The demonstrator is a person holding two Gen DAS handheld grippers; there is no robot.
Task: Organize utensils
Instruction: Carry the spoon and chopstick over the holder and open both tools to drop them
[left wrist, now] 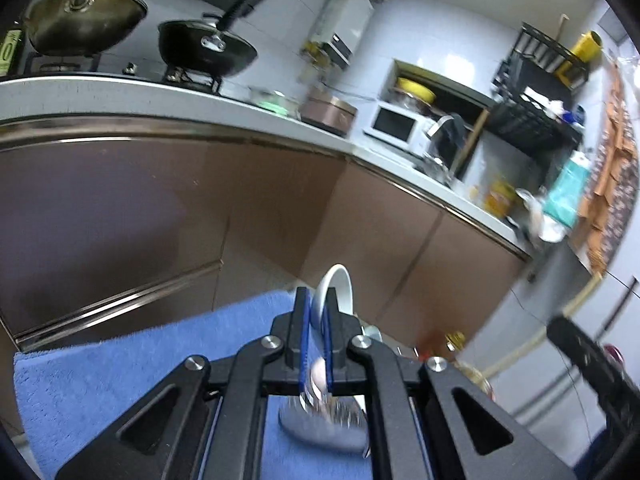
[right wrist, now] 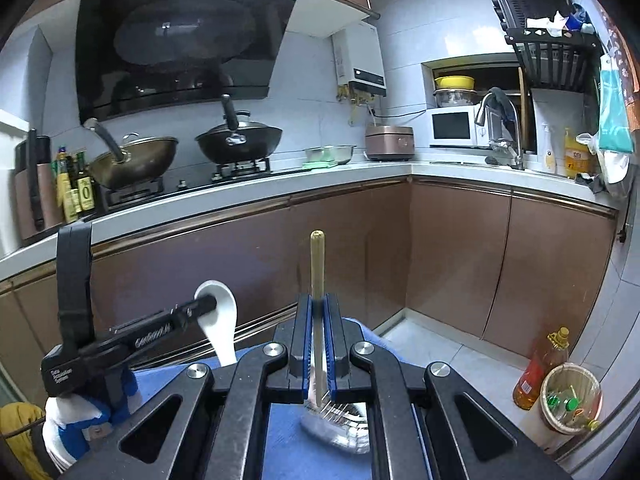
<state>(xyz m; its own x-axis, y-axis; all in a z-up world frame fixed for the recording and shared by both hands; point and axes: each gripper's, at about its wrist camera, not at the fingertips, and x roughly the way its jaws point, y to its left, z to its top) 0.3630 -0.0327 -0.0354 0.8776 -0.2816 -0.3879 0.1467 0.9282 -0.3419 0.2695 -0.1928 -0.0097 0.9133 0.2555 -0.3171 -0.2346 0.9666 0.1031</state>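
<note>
The left gripper (left wrist: 317,300) is pinching a white ceramic spoon (left wrist: 334,292) between closed jaws, its bowl sticking up past the fingertips, above the blue towel (left wrist: 120,360). The right gripper (right wrist: 318,308) is clamping tight on a pale wooden stick (right wrist: 317,264), probably a chopstick, standing upright. Below both, something silvery (right wrist: 340,424) is lying blurred on the towel, near the brown cabinets (right wrist: 460,256).

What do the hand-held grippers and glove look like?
Left hand-held gripper: black body, white lettering on its side. Right hand-held gripper: black linkage arms, silver round bolts, blue pads on the fingers. The glove is white and blue.
</note>
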